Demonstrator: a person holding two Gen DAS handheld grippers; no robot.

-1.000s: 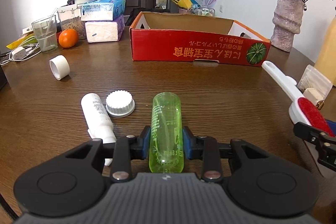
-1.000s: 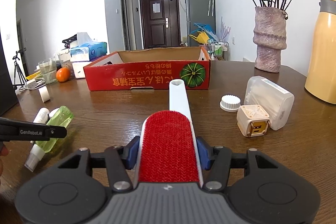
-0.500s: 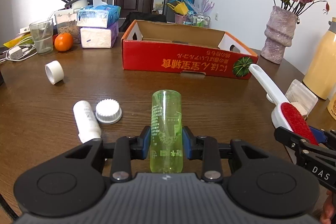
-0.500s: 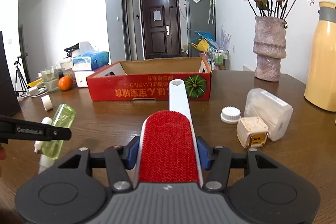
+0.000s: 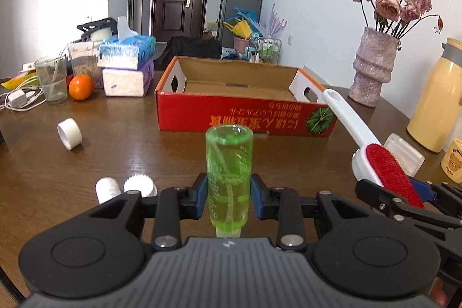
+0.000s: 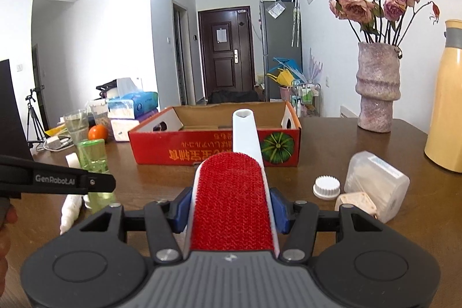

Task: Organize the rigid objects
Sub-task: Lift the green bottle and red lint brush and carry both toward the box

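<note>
My left gripper (image 5: pixel 229 197) is shut on a clear green bottle (image 5: pixel 229 163), held above the wooden table and pointing at the open red cardboard box (image 5: pixel 245 117). The bottle also shows in the right wrist view (image 6: pixel 95 160). My right gripper (image 6: pixel 231 210) is shut on a white lint brush with a red pad (image 6: pixel 231 201); its handle points at the box (image 6: pixel 213 146). The brush also shows at the right of the left wrist view (image 5: pixel 387 172). The box looks empty inside.
A white bottle (image 5: pixel 106 188) and white cap (image 5: pixel 140 184) lie on the table below the left gripper. A tape roll (image 5: pixel 69 133), orange (image 5: pixel 80 87), glass and tissue packs are at left. A cap (image 6: pixel 326 186), cube (image 6: pixel 356 202), plastic case (image 6: pixel 378 186), vase (image 6: pixel 376 85) and yellow flask (image 6: pixel 446 106) are at right.
Both grippers have risen from the table with the green bottle and the lint brush and moved nearer the red box. The white bottle and cap stayed on the table.
</note>
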